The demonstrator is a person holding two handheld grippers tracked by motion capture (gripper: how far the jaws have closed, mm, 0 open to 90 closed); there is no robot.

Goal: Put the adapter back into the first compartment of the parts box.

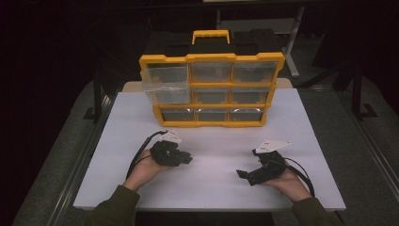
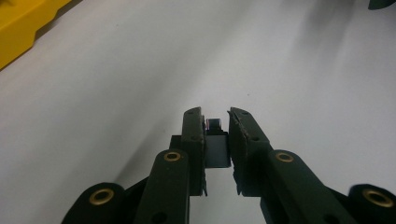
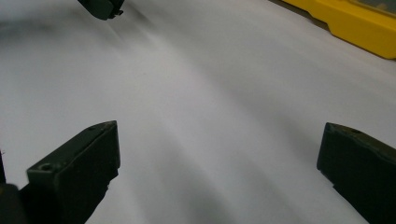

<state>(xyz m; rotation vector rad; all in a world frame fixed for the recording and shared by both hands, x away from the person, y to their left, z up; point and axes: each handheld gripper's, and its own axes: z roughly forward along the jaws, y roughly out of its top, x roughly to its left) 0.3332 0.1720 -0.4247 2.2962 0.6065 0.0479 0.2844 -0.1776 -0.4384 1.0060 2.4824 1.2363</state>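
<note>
My left gripper [image 1: 187,158] lies low over the white tabletop [image 1: 211,188], left of centre, pointing right. Its jaws stand close together on a small dark grey block [image 2: 217,145] that fills the gap between the pads. My right gripper [image 1: 243,175] rests near the front right and points left, jaws [image 3: 217,158] wide apart over bare white surface with nothing between them. A yellow drawer organizer [image 1: 211,89] with clear drawers stands upright behind both grippers; its top-left drawer [image 1: 164,84] is pulled out.
The organizer's yellow base shows in the left gripper view's corner [image 2: 21,25] and the right gripper view's corner [image 3: 355,28]. The left gripper's tip [image 3: 100,7] shows far off in the right gripper view. Dark floor and metal frames surround the table.
</note>
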